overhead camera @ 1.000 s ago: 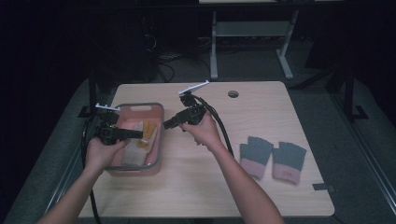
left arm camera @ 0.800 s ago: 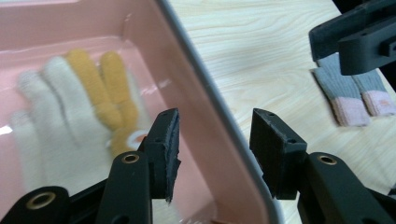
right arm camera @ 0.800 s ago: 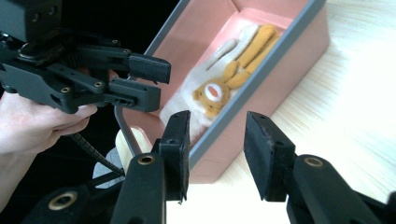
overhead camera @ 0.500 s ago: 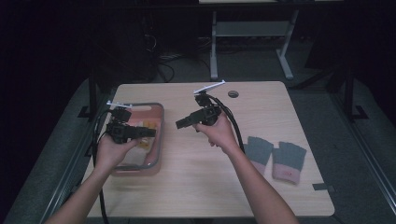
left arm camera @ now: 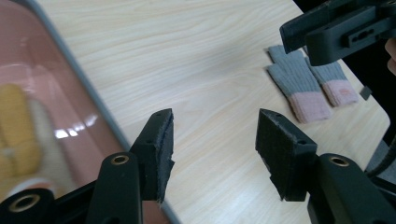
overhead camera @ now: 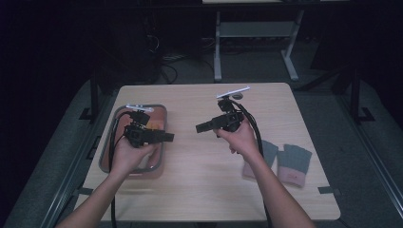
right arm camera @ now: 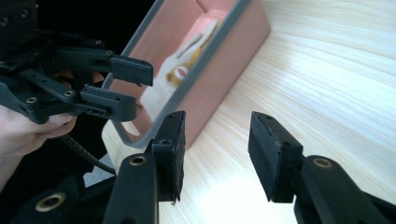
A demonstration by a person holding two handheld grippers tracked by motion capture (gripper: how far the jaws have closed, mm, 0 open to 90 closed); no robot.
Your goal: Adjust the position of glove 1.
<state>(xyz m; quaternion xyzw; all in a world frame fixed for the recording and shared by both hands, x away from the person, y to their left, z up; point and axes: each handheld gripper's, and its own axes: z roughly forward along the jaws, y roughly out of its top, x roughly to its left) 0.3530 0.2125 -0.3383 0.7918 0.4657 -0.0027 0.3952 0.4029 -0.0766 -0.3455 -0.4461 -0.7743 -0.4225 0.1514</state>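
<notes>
Both empty grippers had just been opening: left gripper over the pink bin, right gripper beside it. The right should swing wide toward the gloves.

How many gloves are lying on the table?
2. Both lie side by side near the table's right edge: one glove partly behind the person's right forearm, the other glove just right of it. The bin may hide more.
</notes>
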